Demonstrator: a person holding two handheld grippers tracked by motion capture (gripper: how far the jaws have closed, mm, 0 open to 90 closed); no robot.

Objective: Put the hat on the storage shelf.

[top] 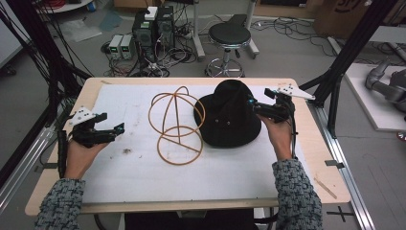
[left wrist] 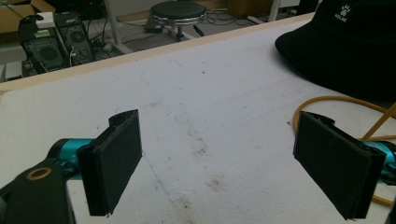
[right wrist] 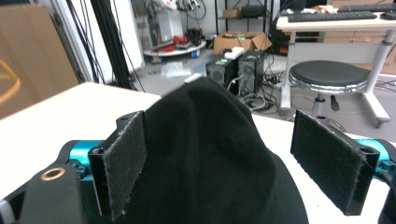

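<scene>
One black hat (left wrist: 348, 42), white paw logo, lettering unreadable | left fingers (left wrist: 114, 163) spread | right fingers (right wrist: 122, 161) spread astride crown

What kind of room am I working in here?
Probably a robotics or electronics lab: computer towers with tangled cables stand on the floor beyond the table, beside a round stool and black frame struts.
</scene>
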